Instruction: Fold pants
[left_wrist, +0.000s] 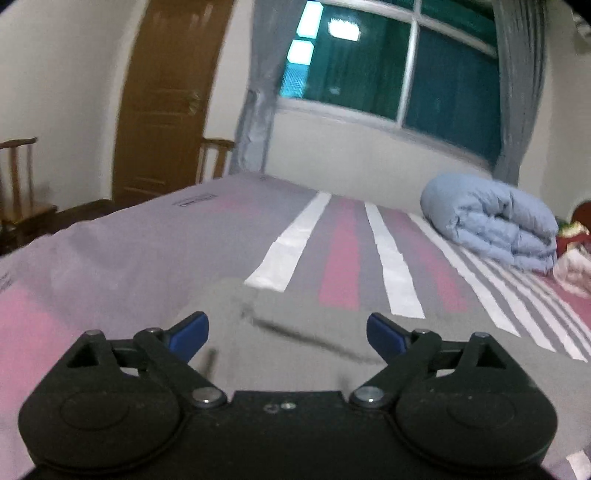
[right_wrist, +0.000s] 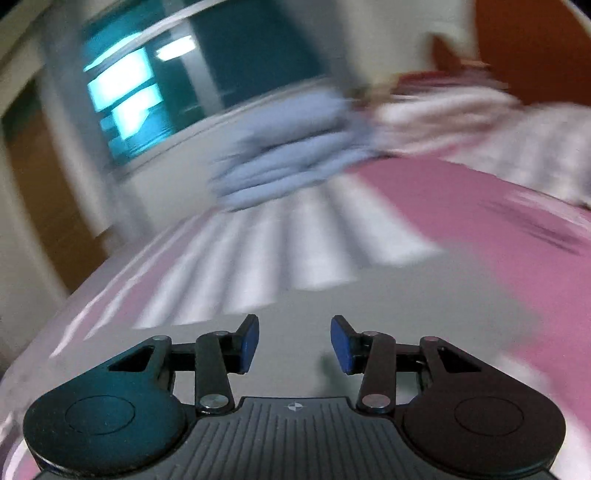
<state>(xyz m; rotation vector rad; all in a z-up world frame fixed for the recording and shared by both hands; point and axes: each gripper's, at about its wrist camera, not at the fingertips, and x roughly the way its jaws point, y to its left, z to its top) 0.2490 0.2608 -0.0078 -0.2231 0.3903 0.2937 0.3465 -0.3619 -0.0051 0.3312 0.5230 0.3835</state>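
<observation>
Grey pants (left_wrist: 295, 332) lie flat on the striped bed sheet (left_wrist: 343, 266), with a dark crease running across them. My left gripper (left_wrist: 288, 336) hovers just above the cloth, its blue pads wide apart and nothing between them. In the right wrist view the picture is smeared by motion. The same grey pants (right_wrist: 388, 295) spread below my right gripper (right_wrist: 294, 345), whose blue pads stand apart with only air between them, above the fabric.
A folded light-blue quilt (left_wrist: 495, 221) sits at the far right of the bed, with pink and white bedding (left_wrist: 572, 266) beside it. Beyond the bed are a window (left_wrist: 388, 62), grey curtains, a wooden door (left_wrist: 162, 99) and wooden chairs (left_wrist: 22, 188).
</observation>
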